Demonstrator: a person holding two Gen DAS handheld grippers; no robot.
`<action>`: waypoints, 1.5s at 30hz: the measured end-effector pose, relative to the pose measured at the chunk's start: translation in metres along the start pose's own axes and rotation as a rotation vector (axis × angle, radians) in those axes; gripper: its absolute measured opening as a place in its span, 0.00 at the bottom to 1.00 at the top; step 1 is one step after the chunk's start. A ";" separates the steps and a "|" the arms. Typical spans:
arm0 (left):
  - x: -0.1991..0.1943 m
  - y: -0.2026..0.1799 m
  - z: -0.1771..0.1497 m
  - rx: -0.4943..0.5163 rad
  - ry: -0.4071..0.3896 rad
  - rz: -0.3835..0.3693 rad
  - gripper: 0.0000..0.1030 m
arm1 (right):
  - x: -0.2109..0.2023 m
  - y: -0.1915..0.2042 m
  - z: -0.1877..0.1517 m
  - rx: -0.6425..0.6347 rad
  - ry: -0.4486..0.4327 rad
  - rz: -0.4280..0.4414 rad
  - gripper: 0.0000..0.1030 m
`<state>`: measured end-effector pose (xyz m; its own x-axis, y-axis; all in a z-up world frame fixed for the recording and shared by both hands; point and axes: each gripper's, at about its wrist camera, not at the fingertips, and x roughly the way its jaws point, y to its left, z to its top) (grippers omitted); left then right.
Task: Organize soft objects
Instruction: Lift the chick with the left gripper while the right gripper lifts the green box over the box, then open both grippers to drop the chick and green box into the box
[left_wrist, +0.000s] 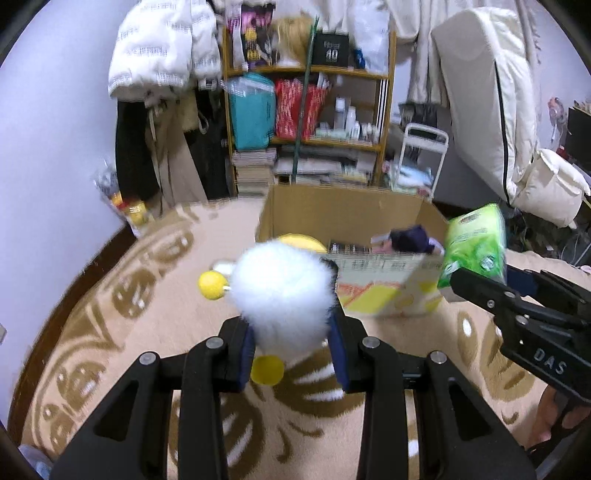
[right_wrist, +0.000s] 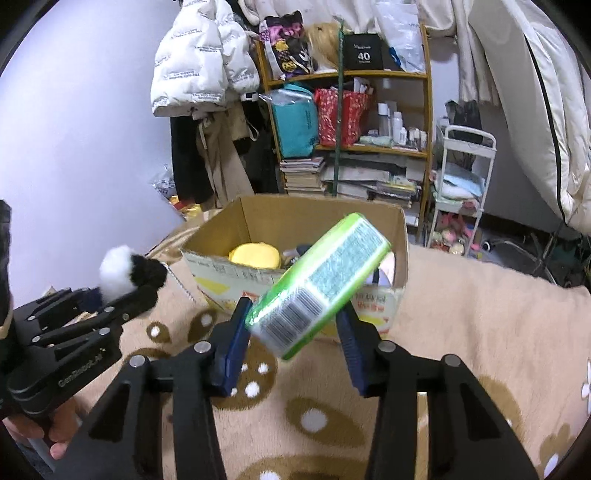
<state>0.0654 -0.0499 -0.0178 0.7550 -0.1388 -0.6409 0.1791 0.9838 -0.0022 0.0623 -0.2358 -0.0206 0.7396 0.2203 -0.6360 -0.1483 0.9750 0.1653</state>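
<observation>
Fluffy white fur fills the left claw (left_wrist: 291, 354): its blue pads are closed on the lower body of a plush (left_wrist: 284, 288), a round white toy with black patches and yellow ball-shaped ends, one near the pads and one out to its left. The grip low on the body leaves most of the toy standing above the pads, so it should drop freely when let go. It is held in the air above the rug (left_wrist: 110, 332), just short of the near wall of the box (left_wrist: 373, 291).

The right claw (right_wrist: 293, 341) carries a green pack (right_wrist: 321, 284) of what looks like tissues, tilted with its barcode end down near the pads and its far end reaching up over the box (right_wrist: 221, 232). The left pad touches the pack's lower corner; whether the right pad presses it is hard to tell, as a gap seems to show there, so the hold looks loose and the pack may slip or already be going.

Inside the open box lie a yellow cushion (right_wrist: 255, 254) on the left and something dark on the right, so soft things are evidently being gathered there. Both claws point down and forward toward its opening, side by side, which suits carrying the two items over the near wall together. A shelf (right_wrist: 351, 110) stands far behind
</observation>
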 end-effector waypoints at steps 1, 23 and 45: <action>-0.003 -0.001 0.002 0.004 -0.017 0.002 0.32 | 0.000 -0.001 0.003 0.003 -0.017 0.001 0.47; -0.006 0.006 0.022 -0.028 -0.118 0.011 0.32 | -0.002 0.002 0.027 0.018 -0.130 0.018 0.29; 0.057 -0.017 0.072 0.099 -0.137 -0.017 0.33 | 0.041 -0.023 0.067 -0.019 -0.152 0.033 0.29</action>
<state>0.1510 -0.0826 0.0010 0.8288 -0.1759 -0.5312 0.2488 0.9661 0.0684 0.1397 -0.2513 -0.0003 0.8245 0.2471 -0.5091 -0.1858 0.9680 0.1690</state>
